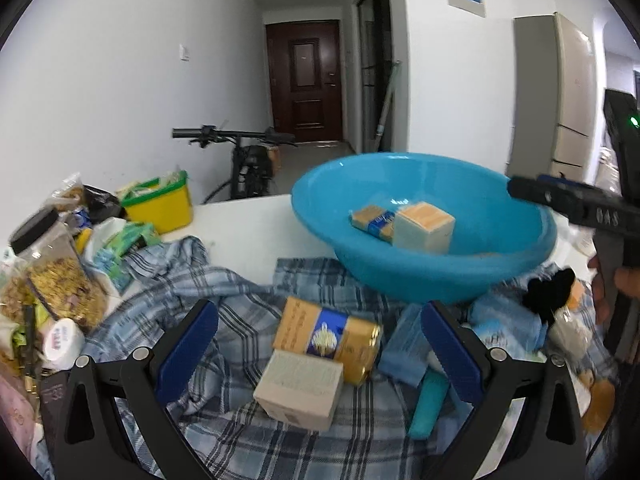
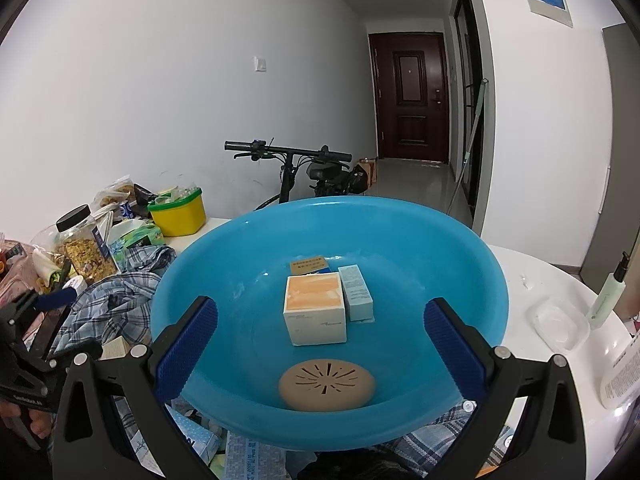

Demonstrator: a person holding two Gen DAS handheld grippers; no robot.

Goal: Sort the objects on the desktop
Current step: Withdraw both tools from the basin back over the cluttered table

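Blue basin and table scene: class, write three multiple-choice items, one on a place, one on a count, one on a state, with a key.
1. Where does the gold packet lie?
A. on the checked cloth
B. in the yellow tub
C. on the floor

2. How many things lie in the blue basin?
A. one
B. four
C. seven

3. How is the right hand-held gripper?
A. shut on a box
B. open, holding nothing
C. shut on the basin

Key: 1 A, it rests on the cloth beside a white box. 2 B, two boxes, a brown packet and a tan disc show. 3 B, its fingers stand wide apart over the basin.
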